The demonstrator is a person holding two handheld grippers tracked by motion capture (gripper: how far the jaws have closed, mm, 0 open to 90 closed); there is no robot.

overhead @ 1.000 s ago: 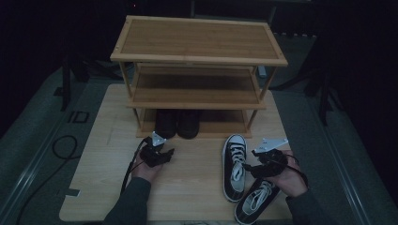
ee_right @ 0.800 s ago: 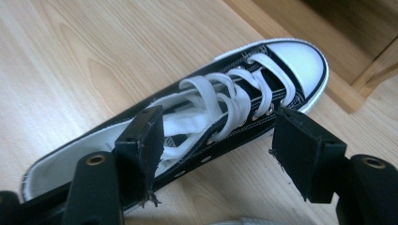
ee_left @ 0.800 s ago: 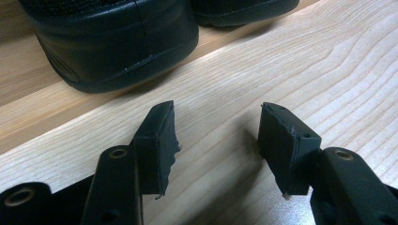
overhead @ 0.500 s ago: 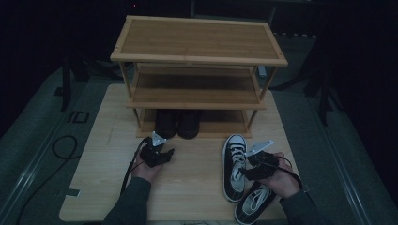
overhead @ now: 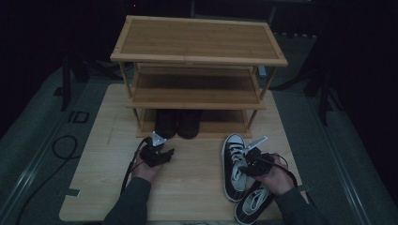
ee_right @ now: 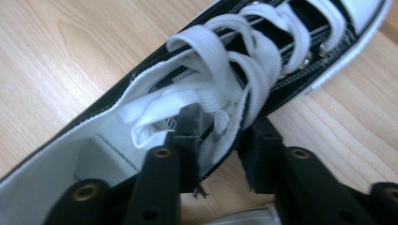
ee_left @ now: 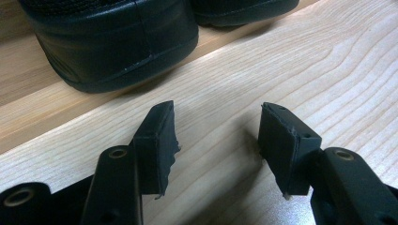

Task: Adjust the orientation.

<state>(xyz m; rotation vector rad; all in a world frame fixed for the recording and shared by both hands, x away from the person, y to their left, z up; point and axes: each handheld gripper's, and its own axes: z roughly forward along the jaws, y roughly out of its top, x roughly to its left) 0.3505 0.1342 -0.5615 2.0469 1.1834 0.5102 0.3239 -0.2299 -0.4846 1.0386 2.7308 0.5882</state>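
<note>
On table right: black canvas sneaker [overhead: 233, 164], white laces, white toe cap; right gripper [ee_right: 220, 136] clamped on its side wall, jaws just closing

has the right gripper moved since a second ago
Yes. The right gripper has shifted left toward the sneaker, away from the table's right edge, its jaws closing over the sneaker's side wall.

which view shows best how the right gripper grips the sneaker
The right gripper view: the right gripper has one jaw inside the sneaker, one outside its side wall. The high view shows the hand over that sneaker; the left gripper view shows black shoes.
</note>
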